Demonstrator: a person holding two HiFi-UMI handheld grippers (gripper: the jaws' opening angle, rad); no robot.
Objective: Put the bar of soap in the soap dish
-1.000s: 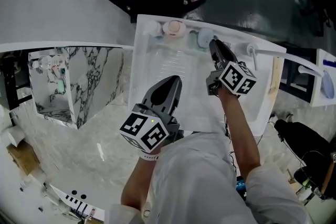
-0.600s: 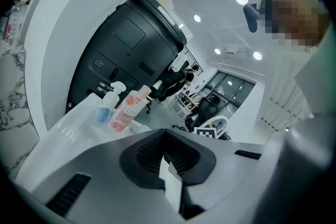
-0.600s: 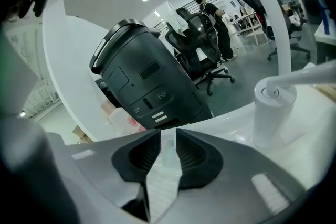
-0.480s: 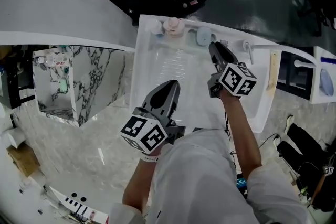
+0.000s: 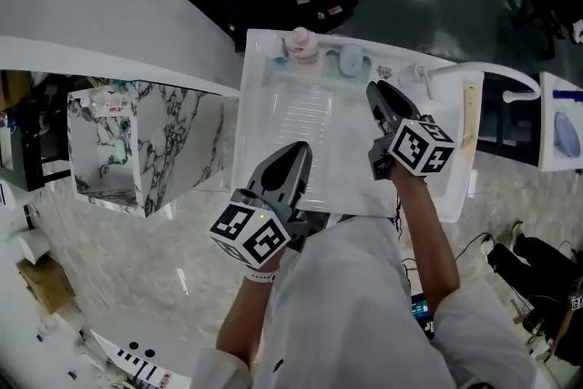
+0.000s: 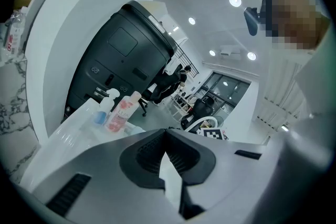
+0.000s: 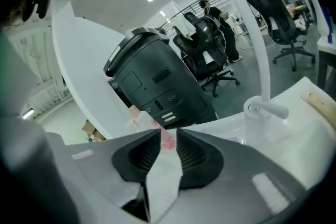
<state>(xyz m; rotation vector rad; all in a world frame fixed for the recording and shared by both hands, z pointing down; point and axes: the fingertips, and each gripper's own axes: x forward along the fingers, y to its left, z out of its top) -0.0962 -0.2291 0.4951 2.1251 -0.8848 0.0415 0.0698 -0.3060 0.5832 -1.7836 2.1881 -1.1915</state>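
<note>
**A:** Where's the soap? I can't find it.

**B:** Nor can I, not for certain. From the head view there's a pale blue round thing [image 5: 351, 61] on the back rim of the white sink worktop [image 5: 342, 159], between the pink bottle [image 5: 299, 43] and the tap [image 5: 424, 79]. It's too small to tell whether that's the dish, the bar, or one lying in the other.

**A:** And the tongs?

**B:** The left tongs [image 6: 166, 132] have their tips pressed together with nothing in them, and they hang over the near part of the worktop. The right tongs [image 7: 168, 136] stand a narrow gap apart and are empty, farther back and near the tap. The pink showing through that gap is the bottle beyond, half hidden by the jaws.

**A:** Do the gripper views help with the blue thing?

**B:** Not much. The left gripper view shows the pink bottle beside a spray bottle [image 6: 101, 111] of blue liquid, but its own jaws cover the rim to the right of them. The right gripper view gives the tap's base clearly. The spout runs up out of the picture, and the gripper body blocks the worktop in front.
</note>
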